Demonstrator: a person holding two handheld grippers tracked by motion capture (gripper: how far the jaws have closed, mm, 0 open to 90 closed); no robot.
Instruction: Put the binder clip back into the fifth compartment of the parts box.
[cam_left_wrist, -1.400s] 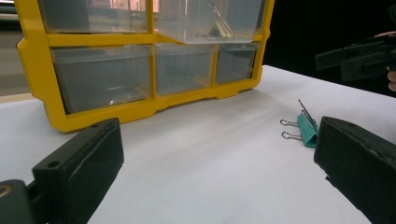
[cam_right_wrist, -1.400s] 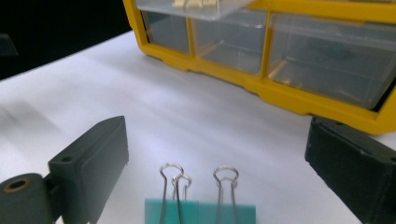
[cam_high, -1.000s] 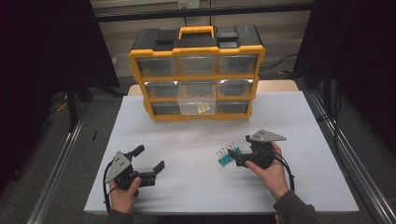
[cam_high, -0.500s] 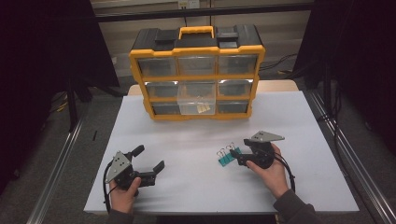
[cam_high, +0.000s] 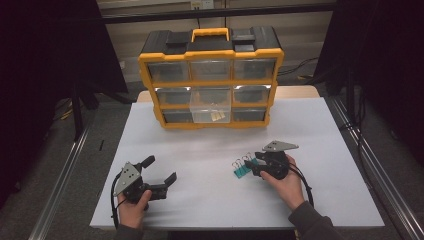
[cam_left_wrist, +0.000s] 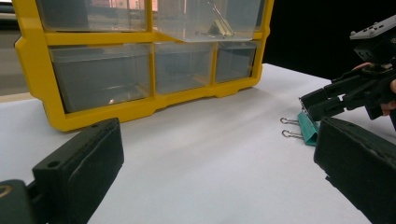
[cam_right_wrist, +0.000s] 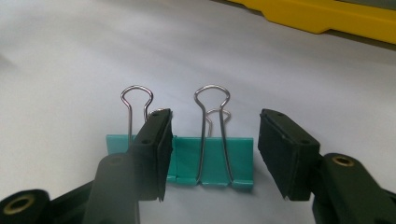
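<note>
My right gripper had just been closing astride the teal binder clips, broadside between unclamped fingers.

Two teal binder clips side by side at about 4 o'clock on the white surface, each with a pair of wire handles. One yellow-and-black organiser at 12 o'clock, with nine clear drawers in three rows of three, one of them, the middle drawer, pulled out. Two grippers: left gripper at 7 o'clock, right gripper at 4 o'clock, each in one hand.
</note>
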